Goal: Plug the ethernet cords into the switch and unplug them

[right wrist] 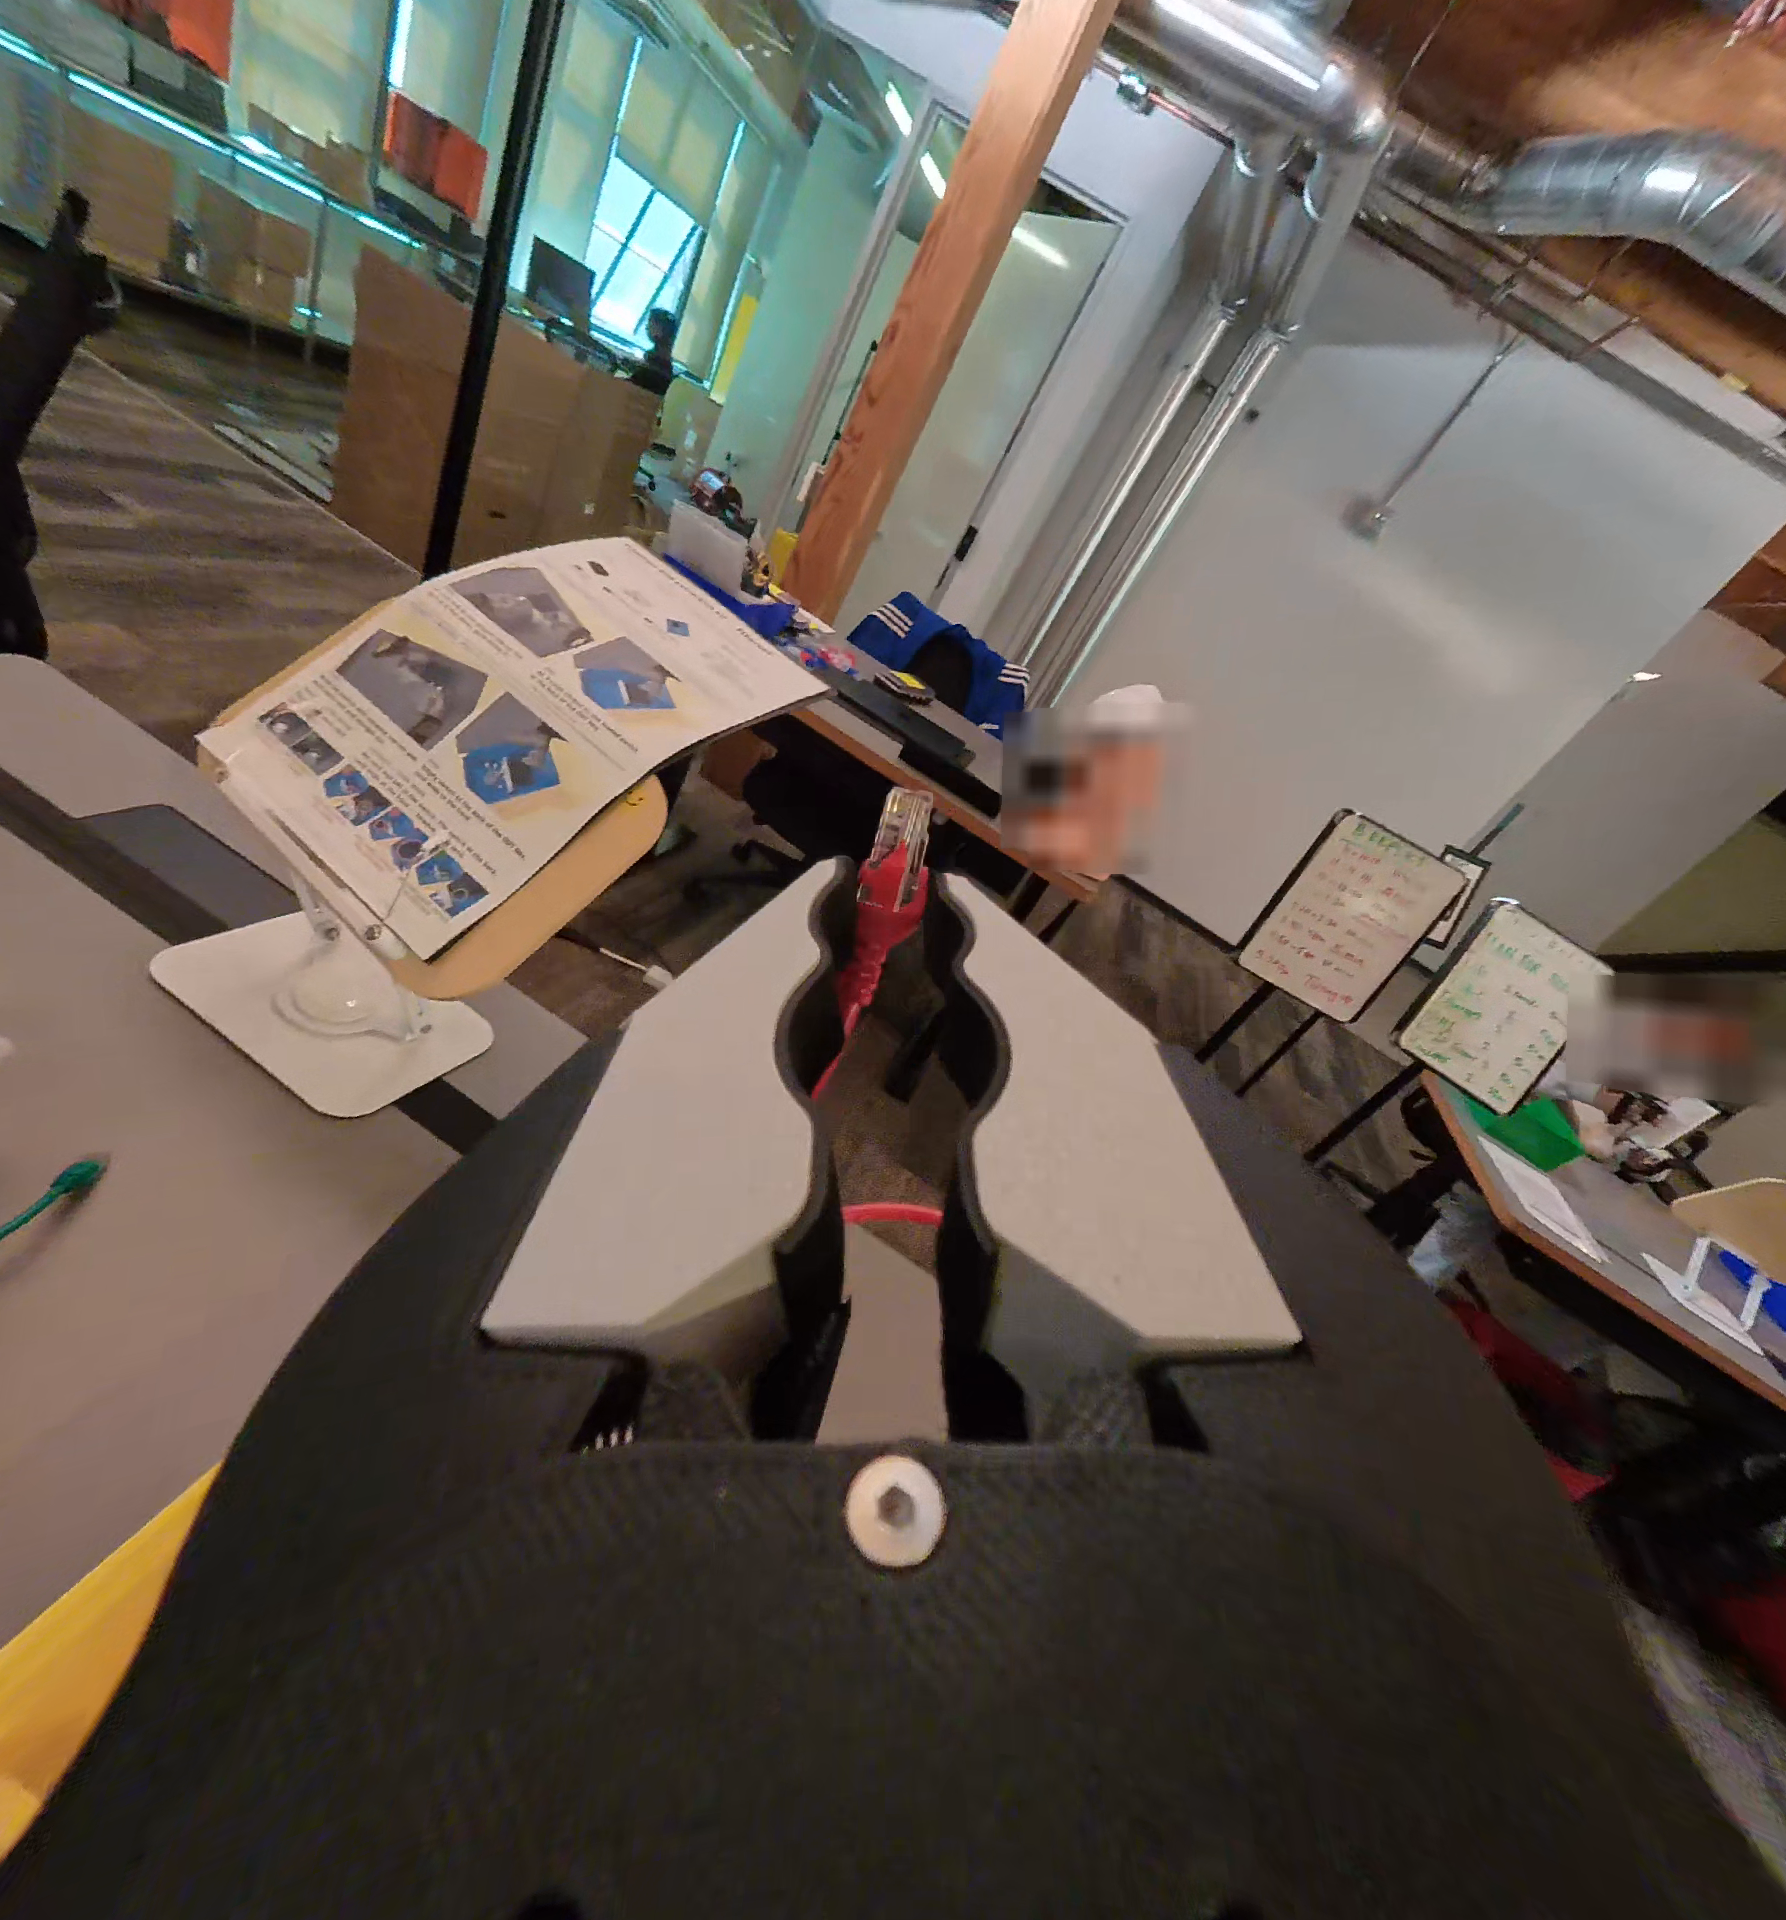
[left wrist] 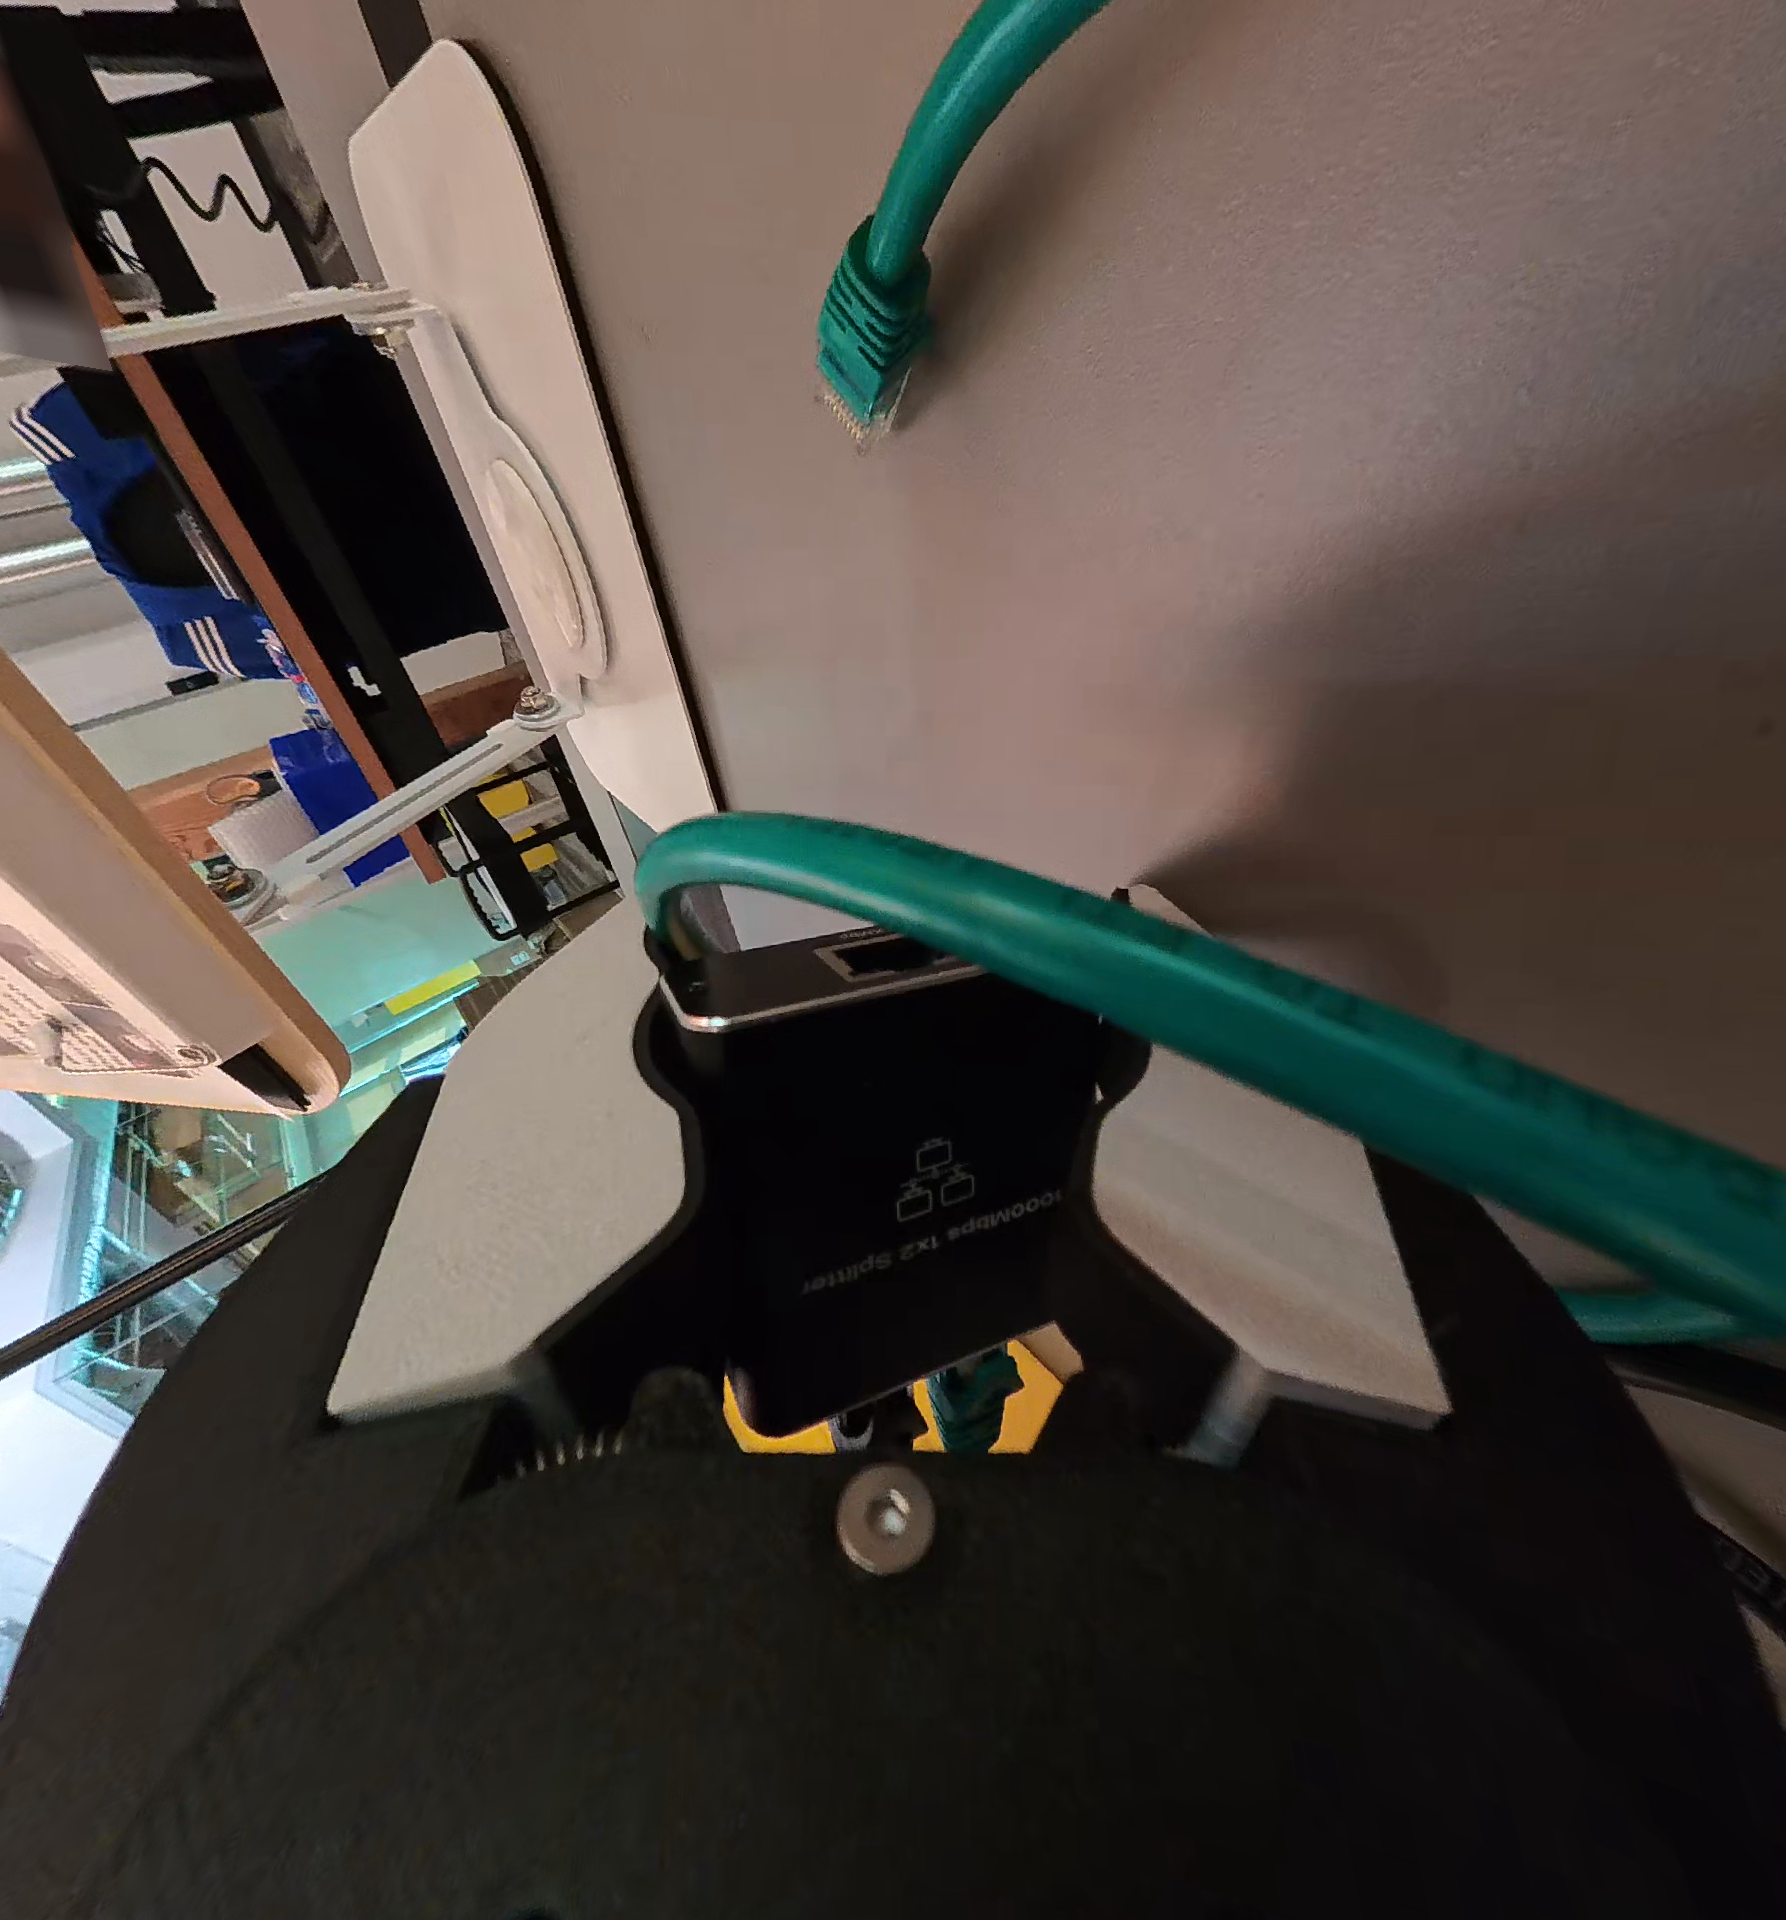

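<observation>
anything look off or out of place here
Nothing is damaged or spilled. The one oddity: the red plug in the right gripper points out at the room, away from the black switch clamped in the left gripper.

Left wrist view: rolled hard sideways, close over the grey tabletop [left wrist: 1284, 520], looking along its tongs [left wrist: 894, 1049]. Right wrist view: upright, raised, facing outward across the room past the tabletop [right wrist: 89, 1247] edge. Shared: the white stand [left wrist: 473, 343] [right wrist: 328, 1029], the loose green plug [left wrist: 868, 322] [right wrist: 73, 1179].
</observation>
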